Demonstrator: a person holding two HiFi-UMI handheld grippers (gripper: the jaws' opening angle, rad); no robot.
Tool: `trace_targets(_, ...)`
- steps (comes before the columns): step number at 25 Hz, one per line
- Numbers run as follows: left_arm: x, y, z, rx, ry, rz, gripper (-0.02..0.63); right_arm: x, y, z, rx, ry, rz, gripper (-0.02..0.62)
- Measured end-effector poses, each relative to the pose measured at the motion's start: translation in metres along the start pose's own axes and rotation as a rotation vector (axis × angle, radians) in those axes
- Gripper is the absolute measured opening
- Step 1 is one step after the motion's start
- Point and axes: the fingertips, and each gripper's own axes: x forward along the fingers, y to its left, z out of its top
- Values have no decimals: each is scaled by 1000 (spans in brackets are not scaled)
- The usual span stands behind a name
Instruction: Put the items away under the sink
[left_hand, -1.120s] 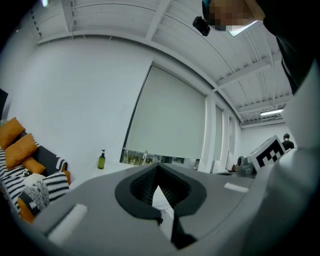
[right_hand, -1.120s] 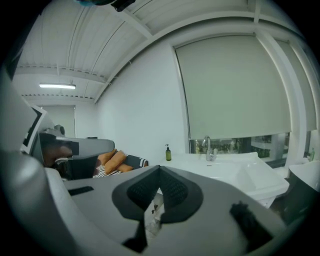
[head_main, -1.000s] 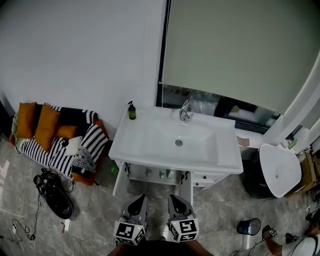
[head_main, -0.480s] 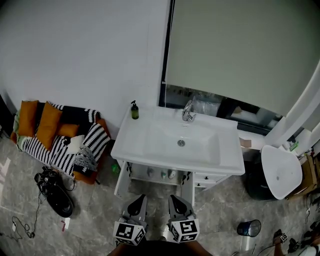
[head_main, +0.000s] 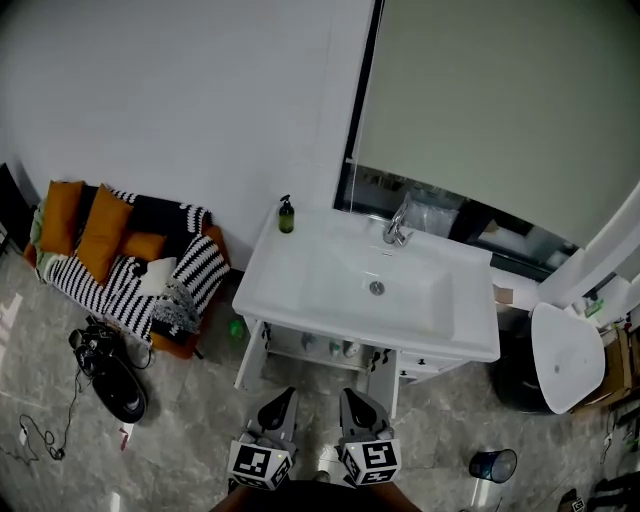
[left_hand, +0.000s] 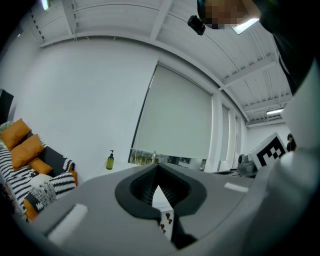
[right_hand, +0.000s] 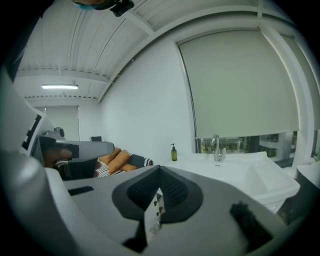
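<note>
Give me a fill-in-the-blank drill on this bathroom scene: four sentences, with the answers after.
1. In the head view, the green soap bottle stands at the back ___ corner of the sink.
2. The cabinet doors under the sink stand ___.
3. The plain cushions on the sofa are ___ in colour.
4. The left gripper and the right gripper both have their jaws ___, with nothing between them.

Missing words: left; open; orange; shut.

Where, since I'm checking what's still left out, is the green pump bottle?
In the head view, the green pump bottle stands on the white sink's back corner at the picture's left, by the wall, left of the faucet.
</note>
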Motion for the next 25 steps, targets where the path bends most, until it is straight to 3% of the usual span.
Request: trace_targets(25, 46, 179, 52, -36, -41, -43, 6, 165, 62, 74, -43, -60, -31, 15)
